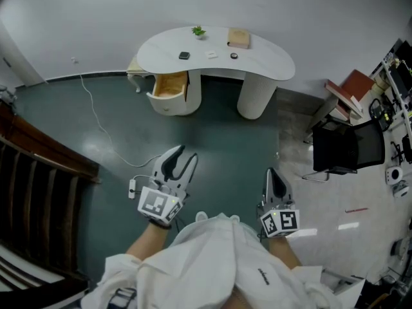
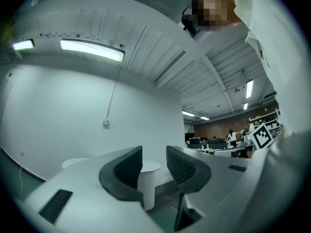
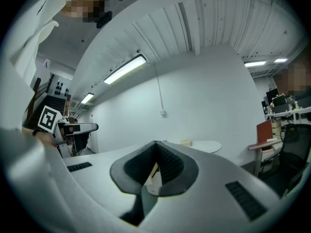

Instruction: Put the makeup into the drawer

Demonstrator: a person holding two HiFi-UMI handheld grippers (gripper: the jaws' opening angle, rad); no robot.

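Note:
A white curved dressing table stands far ahead by the wall. Its left pedestal has an open drawer with a wooden inside. On the top lie a dark compact, a small white item, a small dark round item, a tan box and a little plant. My left gripper is open and empty, well short of the table. My right gripper is shut with nothing in it. The table shows beyond both sets of jaws.
A black chair and a reddish desk stand at the right, with shelving behind them. Dark wooden railing runs along the left. A white cable and a power strip lie on the green floor.

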